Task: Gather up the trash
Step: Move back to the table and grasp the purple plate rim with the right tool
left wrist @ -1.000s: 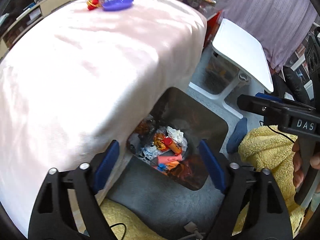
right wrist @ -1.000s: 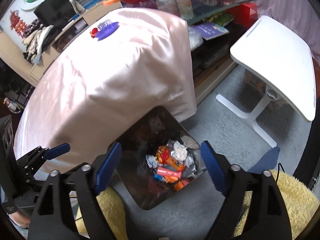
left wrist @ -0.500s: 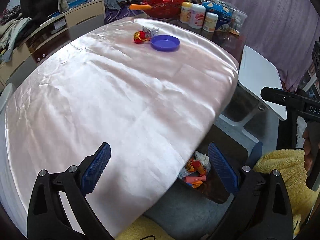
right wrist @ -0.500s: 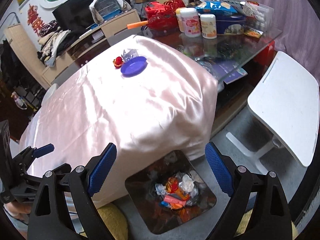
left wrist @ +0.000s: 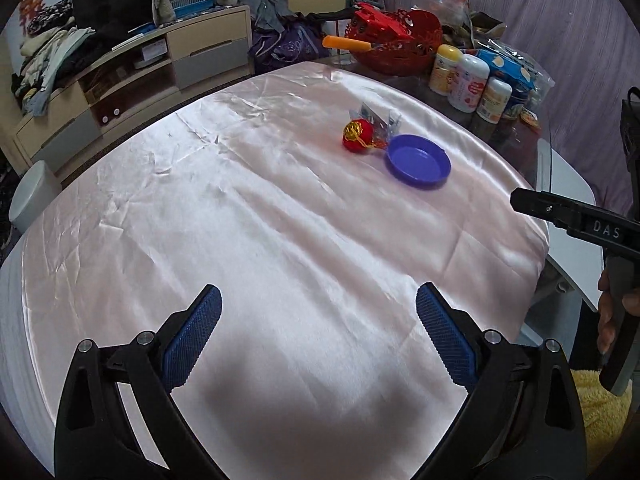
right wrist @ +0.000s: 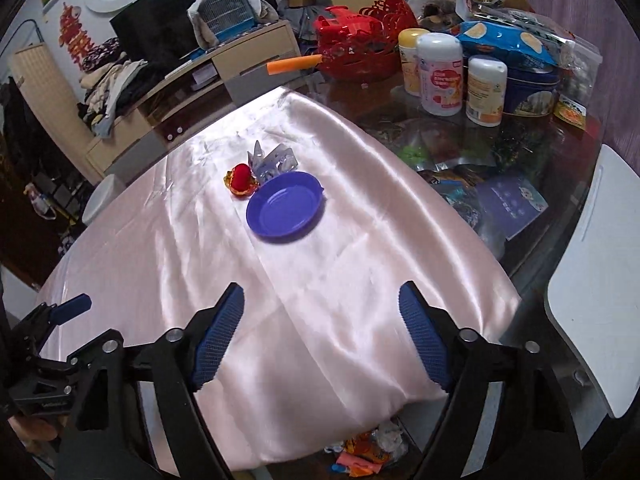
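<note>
Two claws in play, both gaping wide and gripping nothing: the left claw (left wrist: pixel 318 336) hovers over the near part of the counter (left wrist: pixel 248 248), which is draped in a shiny pale pink satin cloth, and the right claw (right wrist: pixel 320 336) hangs over the same cloth nearer its right edge. Far ahead of the left claw and a touch to its right sit three small things in a cluster: one round red wrapper with gold foil trim (left wrist: pixel 357 141), one crumpled clear plastic wrapper (left wrist: pixel 376 118) just behind it, and one round shallow purple plastic dish (left wrist: pixel 418 162) just beside them, on the right. From the right claw the same trio lies ahead and slightly left, the red piece touching the dish rim or nearly so; I cannot tell which. Below the right claw, past the cloth's hanging edge, a heap of colourful trash (right wrist: pixel 366 450) shows on the floor level, in orange, white and pink scraps; its container is mostly hidden. Beyond the cloth, on bare glass, three white-capped jars (right wrist: pixel 440 76) stand together by one red basket (right wrist: pixel 360 44); their labels are too blurred to read. The only legible writing is "DAS" on the right tool's body, seen from the left camera.
</note>
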